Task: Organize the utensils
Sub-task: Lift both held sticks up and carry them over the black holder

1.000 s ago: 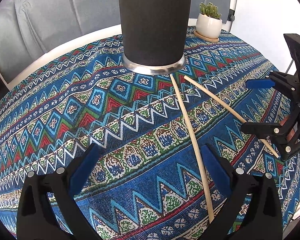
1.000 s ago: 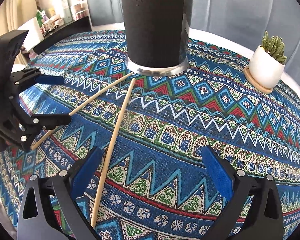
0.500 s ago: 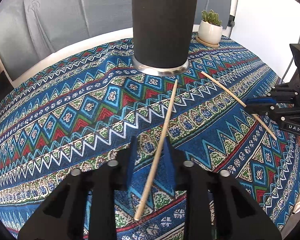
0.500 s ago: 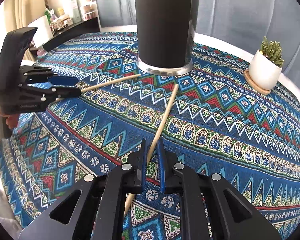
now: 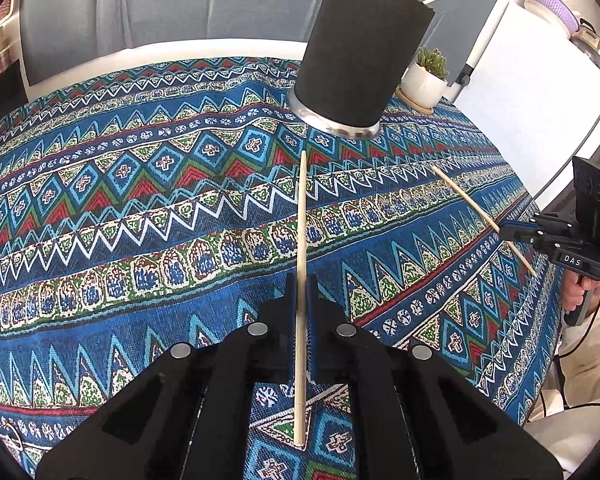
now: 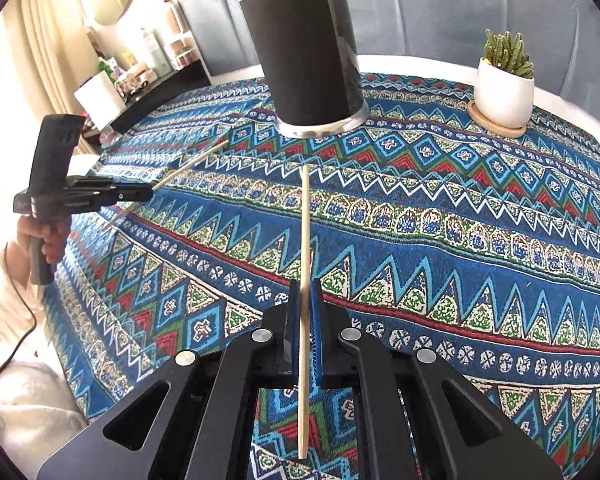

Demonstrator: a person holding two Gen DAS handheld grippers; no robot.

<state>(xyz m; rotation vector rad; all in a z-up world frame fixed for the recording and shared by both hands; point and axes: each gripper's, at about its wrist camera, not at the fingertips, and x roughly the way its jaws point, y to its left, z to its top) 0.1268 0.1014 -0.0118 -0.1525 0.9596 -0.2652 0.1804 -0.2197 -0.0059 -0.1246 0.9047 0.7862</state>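
The left gripper (image 5: 300, 292) is clamped on a chopstick (image 5: 301, 216), which runs forward between its blue pads and points toward the black holder (image 5: 360, 52). The holder stands upright on the patterned cloth (image 5: 140, 200), with more sticks poking from its top. Behind and to its right sits a small potted cactus (image 6: 504, 84) on a wooden coaster. The right gripper (image 6: 306, 296) is likewise closed on a second chopstick (image 6: 305, 232), lifted clear of the cloth and aimed at the holder. Each view shows the other gripper at its edge, gripping its stick near the back end.
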